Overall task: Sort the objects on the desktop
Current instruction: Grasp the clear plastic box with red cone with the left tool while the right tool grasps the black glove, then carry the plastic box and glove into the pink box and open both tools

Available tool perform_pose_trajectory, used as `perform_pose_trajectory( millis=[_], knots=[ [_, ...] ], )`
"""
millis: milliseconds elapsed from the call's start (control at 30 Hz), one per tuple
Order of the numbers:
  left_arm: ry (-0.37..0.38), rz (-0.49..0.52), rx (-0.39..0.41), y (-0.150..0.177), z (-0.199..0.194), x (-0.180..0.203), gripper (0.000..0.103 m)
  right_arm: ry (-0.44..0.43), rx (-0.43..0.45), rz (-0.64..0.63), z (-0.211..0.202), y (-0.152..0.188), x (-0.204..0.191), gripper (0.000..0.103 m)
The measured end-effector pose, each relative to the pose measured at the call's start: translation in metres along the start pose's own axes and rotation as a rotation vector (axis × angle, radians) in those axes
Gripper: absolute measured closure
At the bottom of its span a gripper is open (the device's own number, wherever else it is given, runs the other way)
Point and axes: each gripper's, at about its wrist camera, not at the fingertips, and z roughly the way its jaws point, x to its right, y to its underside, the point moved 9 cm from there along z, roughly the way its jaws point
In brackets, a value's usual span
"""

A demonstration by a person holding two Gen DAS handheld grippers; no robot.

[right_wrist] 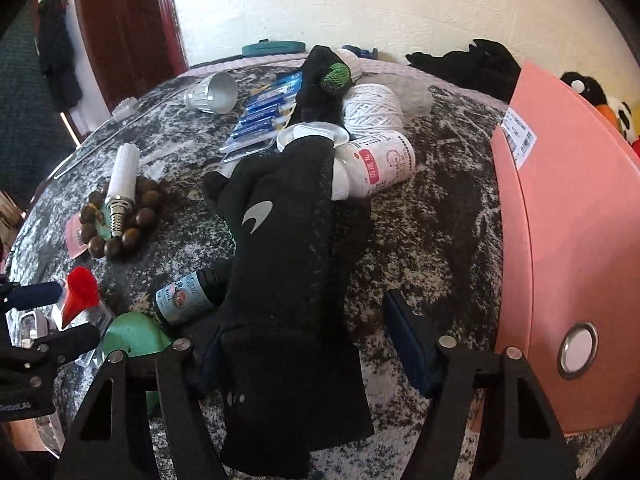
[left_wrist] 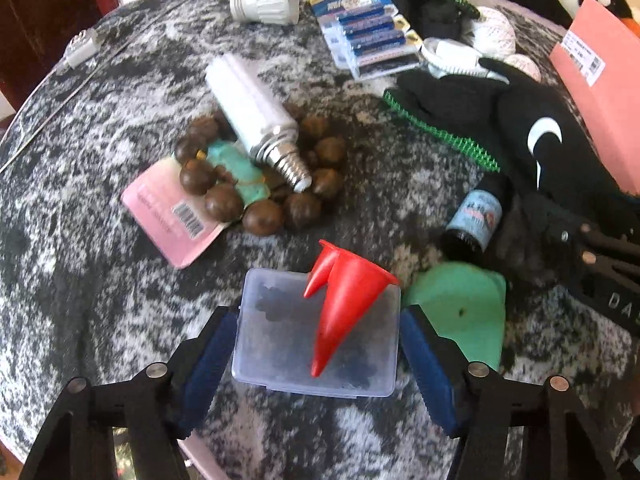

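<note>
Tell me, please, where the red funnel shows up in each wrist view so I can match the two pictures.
Left wrist: red funnel low centre, lying on the clear plastic box between the blue pads.
Right wrist: red funnel at far left, lower half.
Shared landmark: the small dark bottle just right of it.

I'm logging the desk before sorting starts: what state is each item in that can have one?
Clear plastic box: lid shut, between the open left hand-held gripper pads.
Red funnel: tipped over on the box.
Black sock: lying flat between the open right hand-held gripper pads.
Tube bulb: lying across the beads.
</note>
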Motion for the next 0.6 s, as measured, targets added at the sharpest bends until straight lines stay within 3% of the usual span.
perform_pose_trajectory(
  millis=[167, 600],
  knots=[
    [-0.014, -0.005, 0.041, -0.012, 0.001, 0.006, 0.032, -0.033, -0.005, -0.029, -0.001, 0.0, -0.007, 0.057],
    [0.008, -0.066, 0.122, -0.028, -0.019, 0.003, 0.033, -0.036, 0.003, -0.026, -0.006, -0.002, -0.001, 0.068]
  ],
)
